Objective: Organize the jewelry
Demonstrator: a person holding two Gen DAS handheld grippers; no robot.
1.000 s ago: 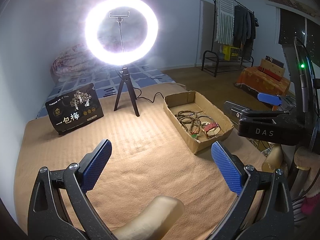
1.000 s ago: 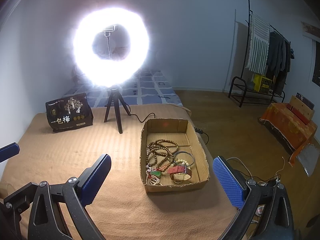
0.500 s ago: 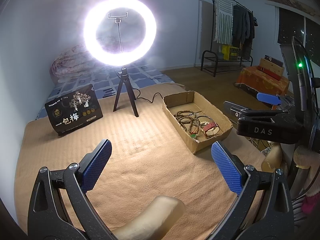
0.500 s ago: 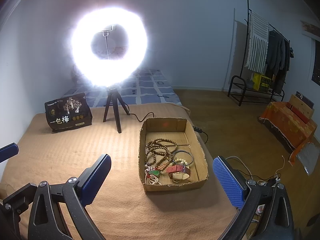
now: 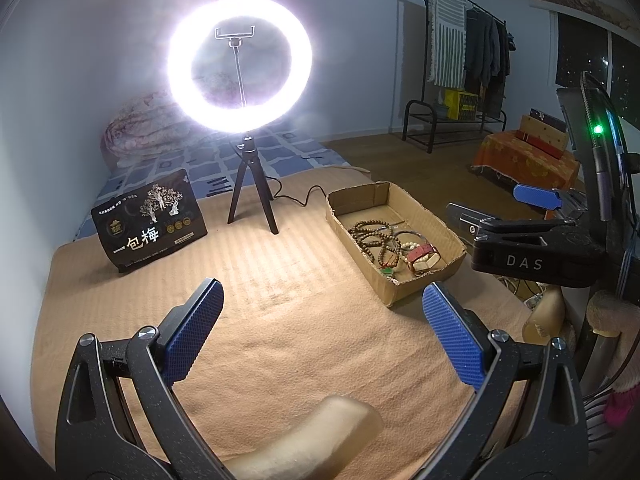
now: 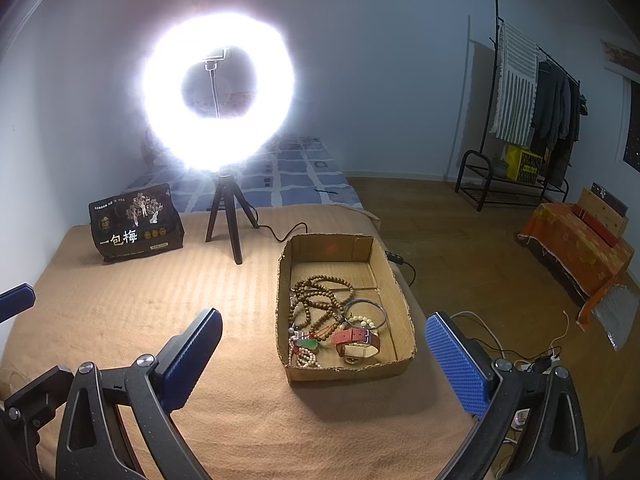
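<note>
A shallow cardboard box (image 6: 402,308) (image 5: 436,224) lies on the tan blanket. It holds tangled brown bead strings (image 6: 316,300) (image 5: 374,236), a metal bangle (image 6: 366,310), a red-strapped watch (image 6: 356,342) (image 5: 424,256) and a green pendant (image 6: 310,344). My right gripper (image 6: 324,360) stands open just in front of the box, nothing between its blue pads. My left gripper (image 5: 324,334) is open too, above bare blanket left of the box. The right gripper's black body (image 5: 532,256) shows at the right of the left wrist view.
A lit ring light on a small tripod (image 6: 226,216) (image 5: 250,196) stands behind the box, its cable (image 6: 280,234) trailing towards it. A black snack bag (image 6: 134,226) (image 5: 150,220) stands at the back left. The blanket's right edge (image 6: 424,320) drops to a wooden floor with cables.
Both views have shifted very slightly; the box sits a touch further left in each. Nothing was grasped or released, and both grippers stay open.
</note>
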